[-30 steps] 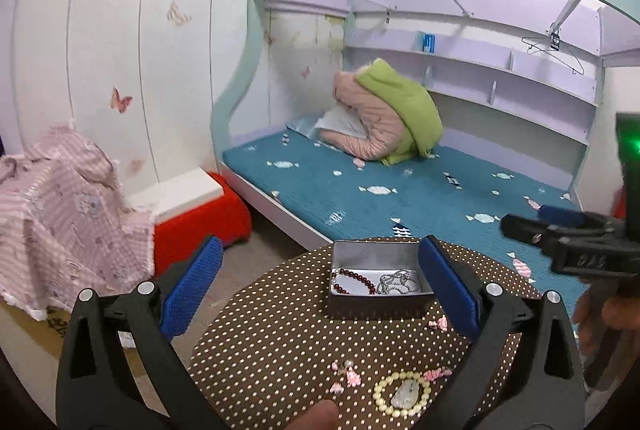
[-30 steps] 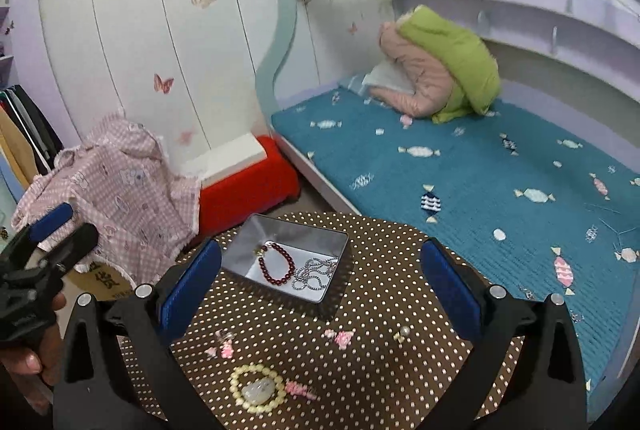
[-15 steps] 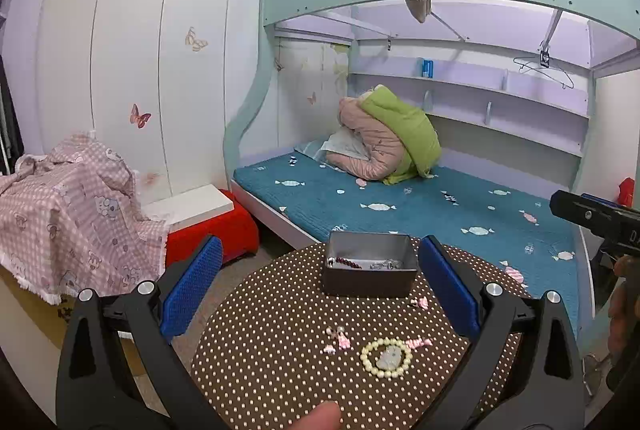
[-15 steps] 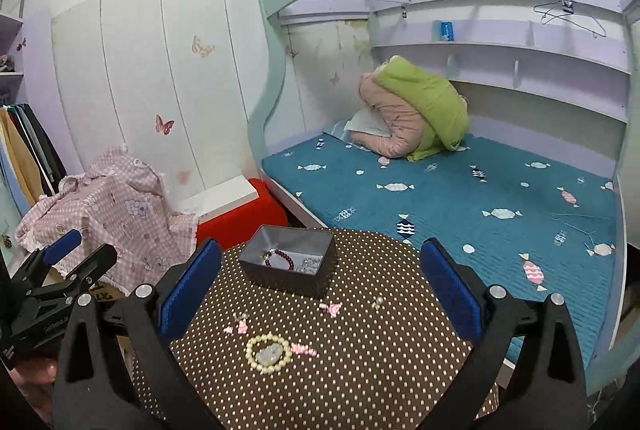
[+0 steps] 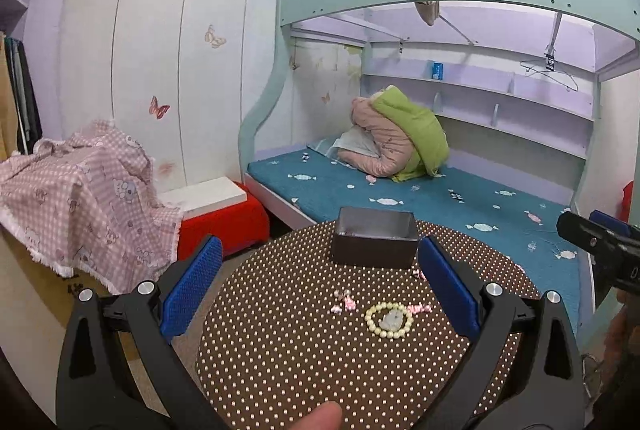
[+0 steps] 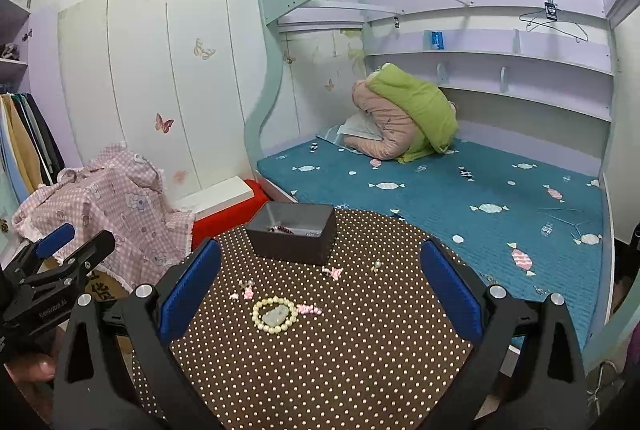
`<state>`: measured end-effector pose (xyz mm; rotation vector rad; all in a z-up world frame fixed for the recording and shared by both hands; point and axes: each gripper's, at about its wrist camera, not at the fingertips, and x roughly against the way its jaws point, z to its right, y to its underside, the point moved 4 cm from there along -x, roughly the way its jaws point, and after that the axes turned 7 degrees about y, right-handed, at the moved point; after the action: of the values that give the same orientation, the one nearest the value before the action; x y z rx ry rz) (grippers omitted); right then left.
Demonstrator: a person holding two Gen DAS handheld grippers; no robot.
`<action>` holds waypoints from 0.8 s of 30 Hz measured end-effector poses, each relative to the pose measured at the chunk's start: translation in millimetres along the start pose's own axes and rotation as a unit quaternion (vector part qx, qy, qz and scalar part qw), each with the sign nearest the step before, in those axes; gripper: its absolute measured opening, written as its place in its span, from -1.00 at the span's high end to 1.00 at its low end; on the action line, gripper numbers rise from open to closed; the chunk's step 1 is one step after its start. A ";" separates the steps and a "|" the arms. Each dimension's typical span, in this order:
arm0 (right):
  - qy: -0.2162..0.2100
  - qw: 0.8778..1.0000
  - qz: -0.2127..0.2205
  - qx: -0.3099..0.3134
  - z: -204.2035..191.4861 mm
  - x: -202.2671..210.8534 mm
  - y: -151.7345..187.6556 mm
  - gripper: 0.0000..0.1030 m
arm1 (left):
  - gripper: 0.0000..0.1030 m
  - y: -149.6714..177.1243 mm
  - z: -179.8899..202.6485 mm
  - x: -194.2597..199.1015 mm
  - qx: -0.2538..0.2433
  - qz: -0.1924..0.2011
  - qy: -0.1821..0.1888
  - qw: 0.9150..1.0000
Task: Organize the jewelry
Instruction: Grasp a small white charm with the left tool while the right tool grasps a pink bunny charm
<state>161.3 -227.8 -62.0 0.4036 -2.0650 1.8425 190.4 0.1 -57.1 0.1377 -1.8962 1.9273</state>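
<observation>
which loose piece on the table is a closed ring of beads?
The cream bead bracelet, a closed loop with a pale stone lying inside it. The other loose bits, the pink clips and the small stud, are tiny single pieces. Both grippers are open, holding nothing.

From the left wrist, the grey box hides its contents behind its near wall. From the right wrist, only a sliver of red beads shows inside. The small pink trinkets at ten o'clock of the bead bracelet are too small to identify. The right tool is cut off at the frame's three o'clock edge.
</observation>
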 end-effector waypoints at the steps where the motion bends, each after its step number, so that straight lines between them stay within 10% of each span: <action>1: 0.002 1.000 -0.003 0.003 -1.2 0.1 3.2 -0.87 | -0.90 2.6 0.2 0.8 0.001 -0.001 -0.001 1.000; 12: 0.018 0.999 -0.031 0.015 -4.0 -10.1 21.1 -0.87 | -0.90 33.9 -4.2 -15.2 0.001 -0.040 -0.007 0.999; 24: 0.023 0.994 -0.098 0.031 -9.2 -58.7 45.4 -0.87 | -0.90 84.2 -18.9 -115.4 -0.003 -0.151 -0.016 0.988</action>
<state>195.3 -214.2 -127.3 0.5532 -1.8691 1.7859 267.9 -5.9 -178.5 0.4301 -1.7826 1.7235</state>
